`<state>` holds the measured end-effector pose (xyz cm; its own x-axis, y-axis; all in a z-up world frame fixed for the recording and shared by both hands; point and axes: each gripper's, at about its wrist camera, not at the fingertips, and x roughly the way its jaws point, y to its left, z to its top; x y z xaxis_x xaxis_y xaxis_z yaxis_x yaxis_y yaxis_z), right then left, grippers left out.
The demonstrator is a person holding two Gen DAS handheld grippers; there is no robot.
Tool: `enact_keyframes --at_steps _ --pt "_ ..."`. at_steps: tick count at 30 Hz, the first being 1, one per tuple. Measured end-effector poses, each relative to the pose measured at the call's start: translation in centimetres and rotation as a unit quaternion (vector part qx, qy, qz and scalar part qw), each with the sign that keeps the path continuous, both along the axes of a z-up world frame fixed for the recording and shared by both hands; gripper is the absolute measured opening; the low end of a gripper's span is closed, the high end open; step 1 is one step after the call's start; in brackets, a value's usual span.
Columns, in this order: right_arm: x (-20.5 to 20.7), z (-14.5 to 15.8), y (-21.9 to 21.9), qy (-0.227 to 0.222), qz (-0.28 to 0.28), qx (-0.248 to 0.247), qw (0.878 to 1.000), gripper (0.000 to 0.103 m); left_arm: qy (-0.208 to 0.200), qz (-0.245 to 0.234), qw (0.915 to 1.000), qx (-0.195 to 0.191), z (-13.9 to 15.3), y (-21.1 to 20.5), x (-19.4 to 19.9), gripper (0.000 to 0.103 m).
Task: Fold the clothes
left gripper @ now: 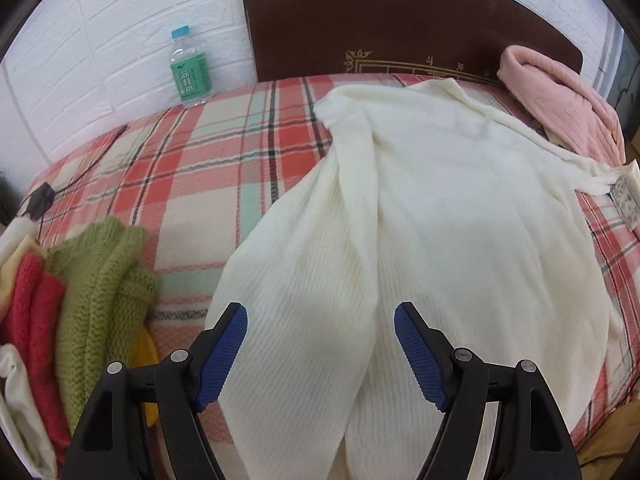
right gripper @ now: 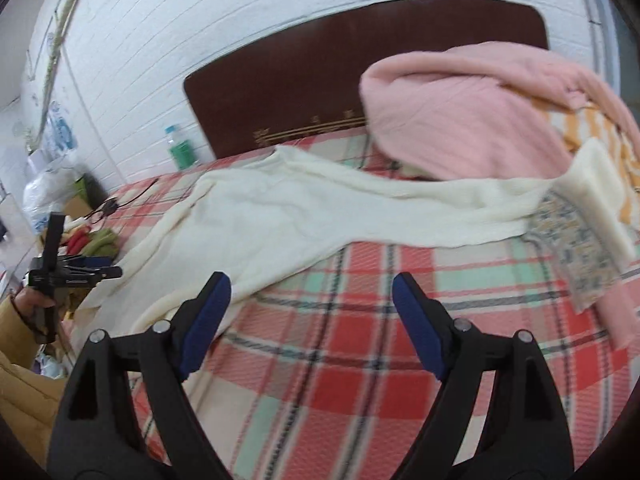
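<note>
A cream ribbed knit garment (left gripper: 420, 200) lies spread on the plaid bed cover (left gripper: 180, 168), one sleeve folded over its left side and the other stretched to the right. My left gripper (left gripper: 320, 312) hovers open just above its near hem, nothing between the blue pads (left gripper: 222, 356). In the right wrist view the same cream garment (right gripper: 256, 216) runs across the bed, its sleeve reaching right. My right gripper (right gripper: 310, 284) is open over bare plaid cover (right gripper: 340, 340), right of the garment's edge. The left gripper (right gripper: 76, 272) shows at far left, held by a hand.
A pile of green, red and cream knitwear (left gripper: 92, 280) sits at the left. A pink garment (right gripper: 472, 120) and a striped cloth lie at the right by the dark headboard (left gripper: 380, 12). A water bottle (left gripper: 188, 68) stands by the wall. A black cable (left gripper: 80, 168) crosses the bed.
</note>
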<state>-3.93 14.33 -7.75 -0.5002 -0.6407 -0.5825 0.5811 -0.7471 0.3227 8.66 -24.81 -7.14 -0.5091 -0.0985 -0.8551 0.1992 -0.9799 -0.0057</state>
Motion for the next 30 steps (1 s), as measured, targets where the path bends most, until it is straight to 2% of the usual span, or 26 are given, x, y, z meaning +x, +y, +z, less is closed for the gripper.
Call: enact_keyframes --at_steps 5,8,12,17,18,20,21,22,23,25,26,30 --pt "0.8 -0.6 -5.6 -0.023 0.068 -0.016 0.997 0.084 0.026 -0.001 0.9982 0.054 -0.2 0.1 2.2 0.078" --pt "1.2 -0.5 -8.7 -0.03 0.102 -0.021 0.994 0.084 0.03 -0.014 0.9978 0.057 -0.6 0.7 2.7 0.078" --pt "1.9 -0.4 -12.5 -0.04 0.143 -0.027 0.989 0.084 0.029 -0.054 0.9971 0.046 -0.8 1.4 3.0 0.078" --pt "3.0 -1.3 -13.9 -0.054 0.145 -0.015 0.988 0.084 -0.001 -0.082 0.9966 0.002 -1.9 1.4 2.0 0.077" --pt "3.3 -1.4 -14.2 -0.057 0.144 -0.012 0.988 0.084 -0.002 -0.084 0.9965 0.003 -2.0 1.1 1.7 0.076" --pt "3.7 -1.7 -14.2 -0.06 0.137 -0.008 0.989 0.084 -0.001 -0.088 0.9961 0.01 -2.1 0.7 1.1 0.061" --pt "3.8 -1.8 -14.2 -0.061 0.133 -0.006 0.989 0.084 -0.001 -0.091 0.9957 0.013 -2.1 0.7 0.9 0.057" --pt "3.8 -1.9 -14.0 -0.063 0.128 -0.004 0.99 0.084 0.002 -0.094 0.9956 0.01 -1.9 0.6 0.5 0.048" --pt "3.8 -1.9 -13.8 -0.065 0.123 -0.004 0.99 0.084 0.002 -0.092 0.9957 0.001 -1.7 0.6 0.1 0.031" --pt "3.8 -2.1 -13.3 -0.07 0.112 -0.003 0.991 0.084 -0.002 -0.087 0.9962 0.003 -1.6 0.0 -0.7 0.017" --pt "3.8 -2.2 -13.1 -0.073 0.107 -0.003 0.992 0.084 -0.003 -0.084 0.9965 0.007 -1.6 -0.3 -1.0 0.012" --pt "3.7 -2.5 -12.1 -0.081 0.087 -0.004 0.993 0.084 0.004 -0.059 0.998 0.022 -0.9 -2.2 -2.1 0.006"
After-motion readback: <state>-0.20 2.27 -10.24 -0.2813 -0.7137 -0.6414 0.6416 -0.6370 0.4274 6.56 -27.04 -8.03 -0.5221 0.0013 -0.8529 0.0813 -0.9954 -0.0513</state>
